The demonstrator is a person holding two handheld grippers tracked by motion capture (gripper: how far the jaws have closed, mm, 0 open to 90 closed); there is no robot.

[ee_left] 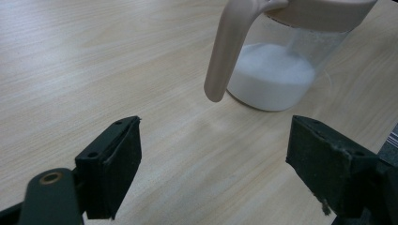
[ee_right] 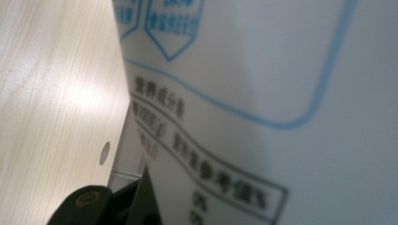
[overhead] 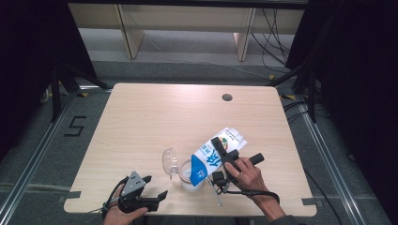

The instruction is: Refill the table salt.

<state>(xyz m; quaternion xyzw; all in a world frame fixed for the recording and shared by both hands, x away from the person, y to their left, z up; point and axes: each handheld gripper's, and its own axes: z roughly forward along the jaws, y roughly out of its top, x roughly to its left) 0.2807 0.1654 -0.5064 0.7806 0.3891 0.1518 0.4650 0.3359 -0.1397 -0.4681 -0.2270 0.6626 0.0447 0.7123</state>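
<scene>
Right tool [overhead: 224, 152] clamped on milk carton [overhead: 213, 157], jaws on its sides; carton tilted, blue top low over jug [overhead: 188, 174] at near centre of tabletop [overhead: 155, 117]. Jug holds white liquid in lower part; lid [overhead: 169, 161] flipped open on left. Left tool [overhead: 149, 186] at near left, jaws wide apart, nothing between them, near jug.

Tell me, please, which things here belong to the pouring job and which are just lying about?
In the job:
carton, tipped over the jug
jug, holding white liquid
right tool, clamped on the carton

Lying about:
left tool, open, empty
lid, clear, beside the jug
table
</scene>
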